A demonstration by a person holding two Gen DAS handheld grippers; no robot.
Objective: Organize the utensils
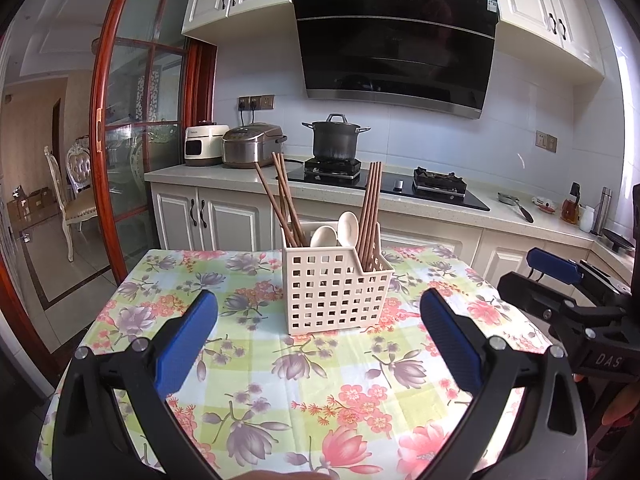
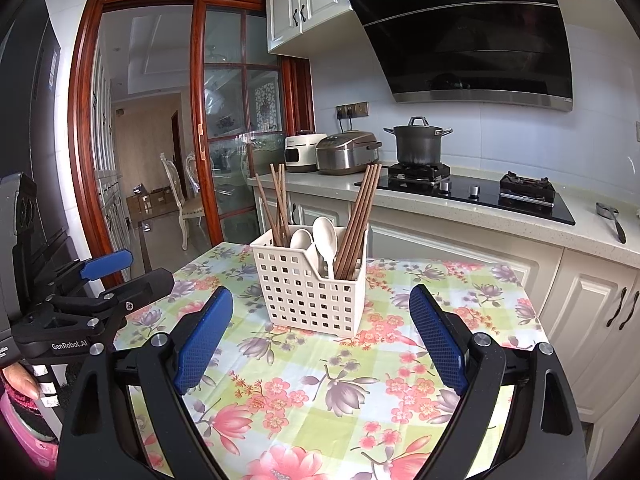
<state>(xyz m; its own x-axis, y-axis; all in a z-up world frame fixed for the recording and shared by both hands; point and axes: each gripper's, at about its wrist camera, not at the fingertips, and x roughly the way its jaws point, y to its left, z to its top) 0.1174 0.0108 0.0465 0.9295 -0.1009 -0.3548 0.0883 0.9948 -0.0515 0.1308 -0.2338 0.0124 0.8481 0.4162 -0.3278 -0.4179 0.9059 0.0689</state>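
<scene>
Both wrist views low over table (image 1: 280, 380), facing stove wall; share utensil basket (image 1: 332, 292), each seeing other's gripper.

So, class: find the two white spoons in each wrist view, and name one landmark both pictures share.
Left wrist view: the white spoons stand in the utensil basket, just above picture centre, between two chopstick bundles.
Right wrist view: the white spoons stand in the same basket, at picture centre.
Shared landmark: the dark pot on the stove behind.
</scene>
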